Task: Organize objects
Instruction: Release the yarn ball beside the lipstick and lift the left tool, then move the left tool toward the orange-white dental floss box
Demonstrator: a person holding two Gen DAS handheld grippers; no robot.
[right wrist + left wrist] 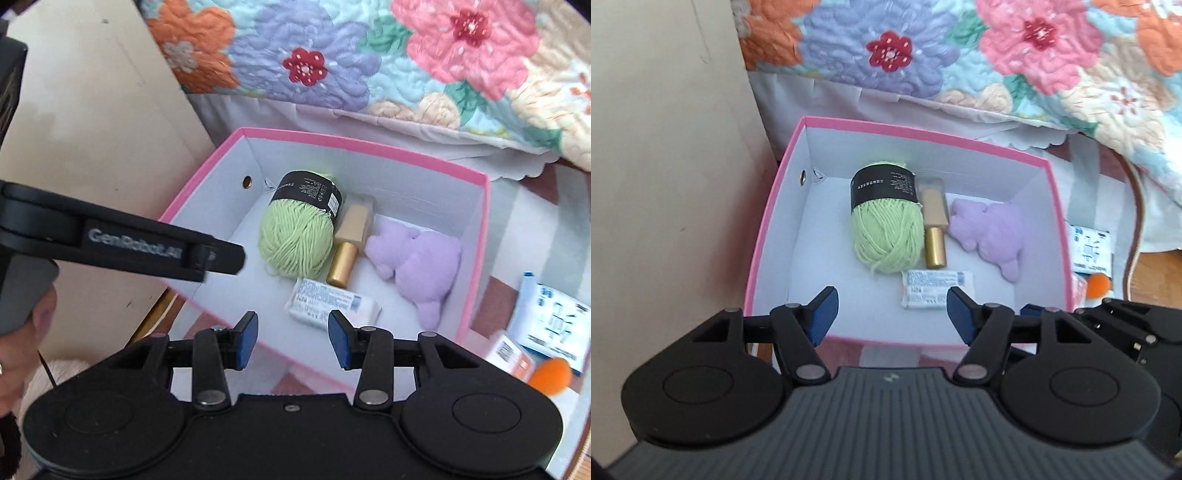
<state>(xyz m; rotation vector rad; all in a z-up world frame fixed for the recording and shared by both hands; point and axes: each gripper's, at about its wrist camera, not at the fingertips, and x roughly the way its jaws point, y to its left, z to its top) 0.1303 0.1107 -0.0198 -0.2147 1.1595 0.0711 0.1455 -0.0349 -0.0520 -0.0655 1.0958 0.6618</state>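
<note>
We look down into the pink box [775,206]; inside, left to right, lie a green yarn ball [886,221], a gold bottle [935,229] touching it, and a lilac plush toy [991,232], with a white packet [936,291] nearest us; the box's left floor is bare; its left wall stands beside a cream panel [665,166]; our left hand-held gripper [892,314] gapes, holding nothing; our right hand-held gripper [291,338] stands narrower, also empty; an orange ball [552,374] lies outside, right.
</note>
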